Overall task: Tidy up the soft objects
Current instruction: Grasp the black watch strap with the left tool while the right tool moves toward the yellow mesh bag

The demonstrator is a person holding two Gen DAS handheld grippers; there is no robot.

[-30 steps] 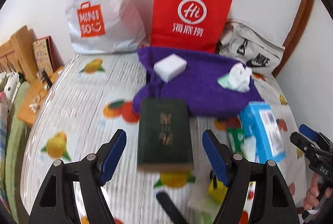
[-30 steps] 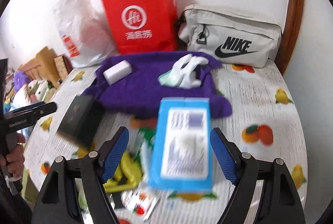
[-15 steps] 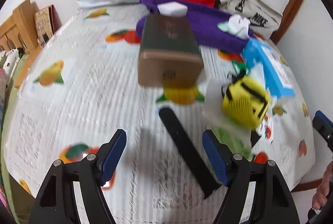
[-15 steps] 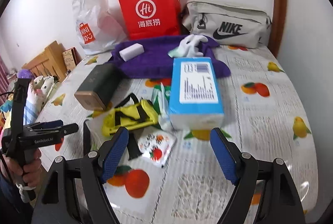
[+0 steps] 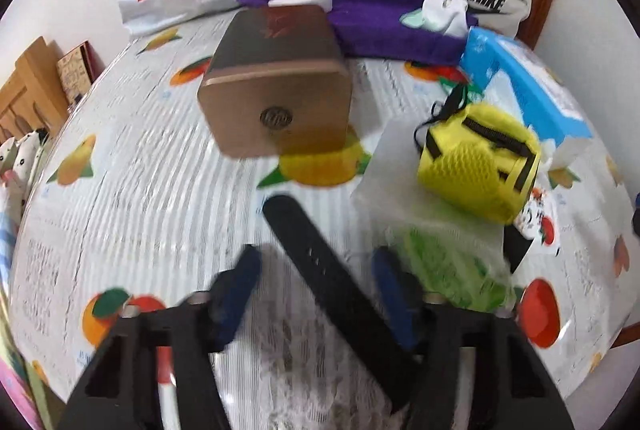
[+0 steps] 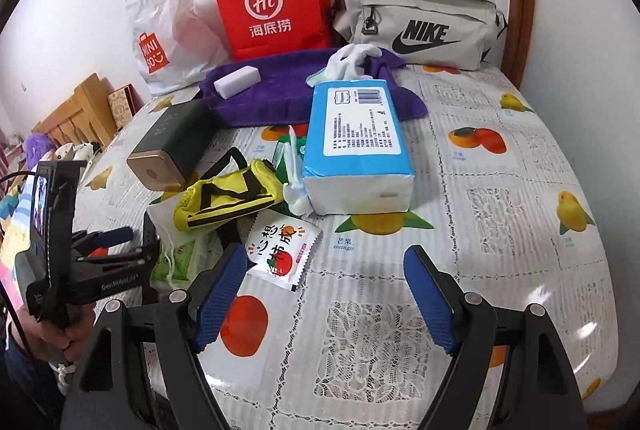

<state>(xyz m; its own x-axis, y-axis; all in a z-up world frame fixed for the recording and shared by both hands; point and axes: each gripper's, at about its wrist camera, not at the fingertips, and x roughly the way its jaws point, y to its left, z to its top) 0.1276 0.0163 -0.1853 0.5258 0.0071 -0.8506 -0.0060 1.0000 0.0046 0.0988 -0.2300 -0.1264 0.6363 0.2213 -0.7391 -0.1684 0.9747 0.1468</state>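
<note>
Straddling a black strap [image 5: 332, 270], the left gripper [image 5: 316, 294] has its blue pads spread on either side of it, blurred, with no contact visible. At 2 o'clock from it a yellow mesh pouch [image 5: 478, 170] lies on a white plastic bag [image 5: 400, 190]. The right gripper [image 6: 326, 296] hangs wide apart and empty above the fruit-print tablecloth [image 6: 500, 214]. At its 12 o'clock lies a blue tissue pack [image 6: 356, 146], at 11 o'clock a snack sachet [image 6: 282, 250]. Farther back, a purple towel [image 6: 280, 94] carries a white sponge [image 6: 236, 81].
</note>
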